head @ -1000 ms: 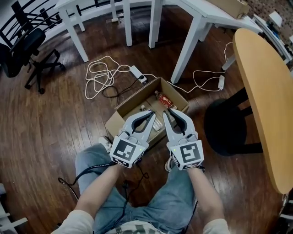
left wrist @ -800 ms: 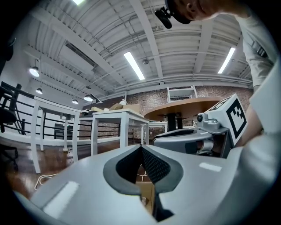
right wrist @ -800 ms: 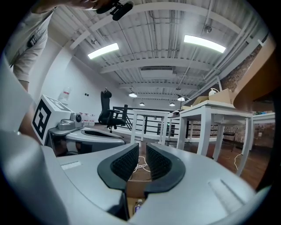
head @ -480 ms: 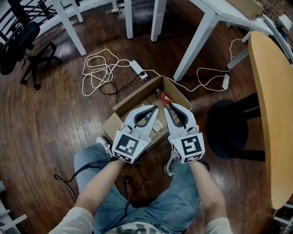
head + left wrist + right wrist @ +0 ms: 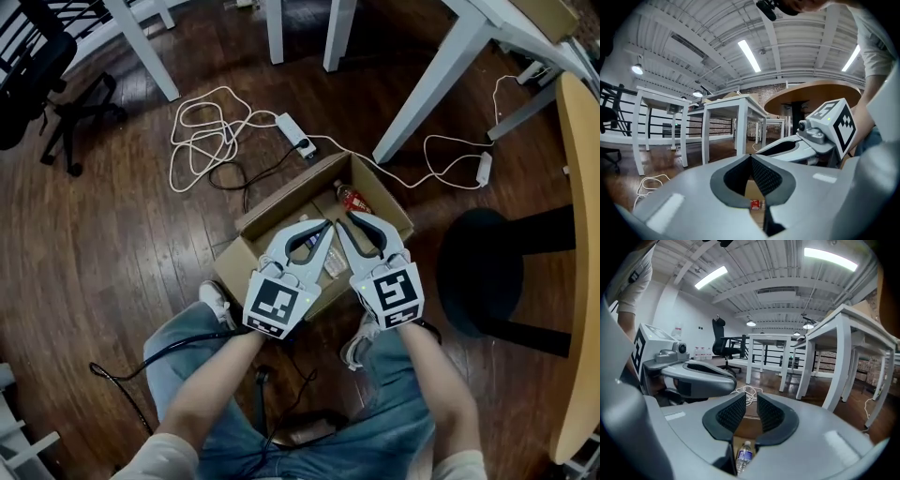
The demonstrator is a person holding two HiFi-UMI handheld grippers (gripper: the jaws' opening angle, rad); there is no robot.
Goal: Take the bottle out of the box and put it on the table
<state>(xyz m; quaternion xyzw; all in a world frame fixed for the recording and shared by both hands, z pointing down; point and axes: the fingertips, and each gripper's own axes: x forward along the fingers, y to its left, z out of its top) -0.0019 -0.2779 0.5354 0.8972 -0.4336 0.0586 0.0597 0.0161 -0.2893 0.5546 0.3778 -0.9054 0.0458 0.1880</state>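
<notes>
An open cardboard box (image 5: 267,214) stands on the wooden floor in front of the person's knees. Inside it lie a red-labelled bottle (image 5: 351,198) at the far end and a clear bottle (image 5: 334,262) nearer. My left gripper (image 5: 324,226) hangs over the box's middle, its jaws shut with nothing between them (image 5: 751,158); the red label (image 5: 754,204) shows below its tips. My right gripper (image 5: 340,223) is beside it, jaws opening a narrow gap (image 5: 751,401) with nothing in it. The clear bottle (image 5: 744,456) lies below its tips. Neither gripper touches a bottle.
A round wooden table (image 5: 579,281) runs along the right edge, with a black pedestal base (image 5: 492,272) under it. White table legs (image 5: 436,84) stand behind the box. A power strip (image 5: 292,135) and looped white cable (image 5: 208,141) lie on the floor. An office chair (image 5: 37,70) is far left.
Both grippers have sunk toward the box and moved forward over it. The right jaws have parted slightly.
</notes>
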